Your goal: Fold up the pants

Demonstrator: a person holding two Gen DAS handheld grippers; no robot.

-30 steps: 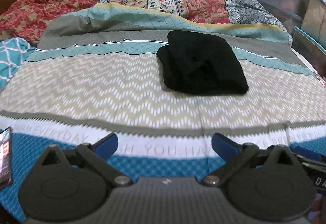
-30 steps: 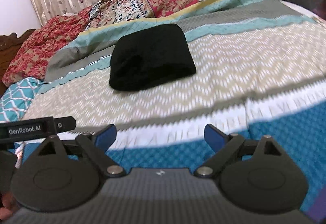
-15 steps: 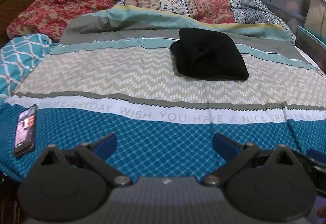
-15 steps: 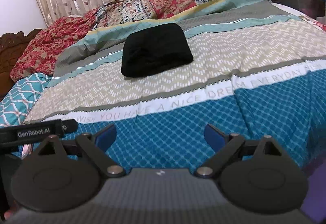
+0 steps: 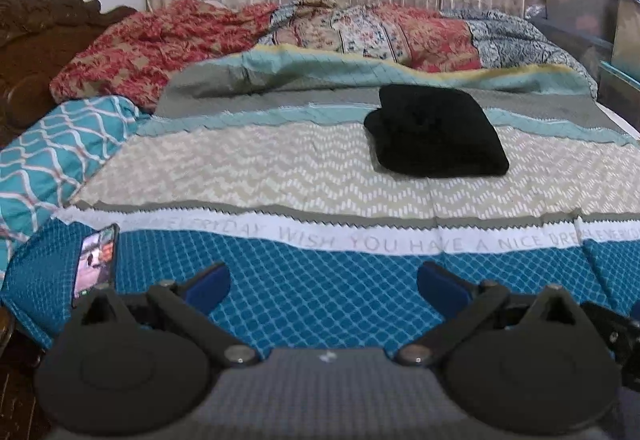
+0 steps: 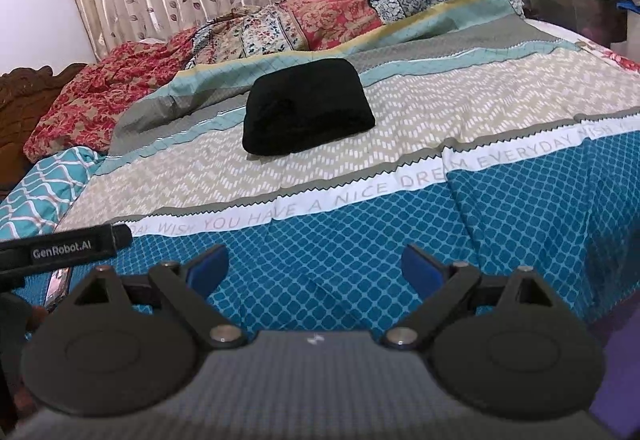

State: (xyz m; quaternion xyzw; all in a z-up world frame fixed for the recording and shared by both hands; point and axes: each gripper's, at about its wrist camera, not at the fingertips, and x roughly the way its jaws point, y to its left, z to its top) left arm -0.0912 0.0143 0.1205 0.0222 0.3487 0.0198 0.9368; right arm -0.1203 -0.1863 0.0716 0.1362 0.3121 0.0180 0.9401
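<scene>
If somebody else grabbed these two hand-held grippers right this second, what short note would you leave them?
Left gripper: open, holding nothing, hanging over the blue end of the bedspread.
Right gripper: open, empty, over the same blue part.
Pants: a compact black bundle lying on the chevron and grey stripes, further up the bed, apart from both grippers.
Phone: screen lit, on the left near corner of the bed, close to the left gripper.
Done: the pants look folded.
Left: probably nothing, though the fold's open edge looks a bit lumpy in the left view; tidy if wanted.
</scene>
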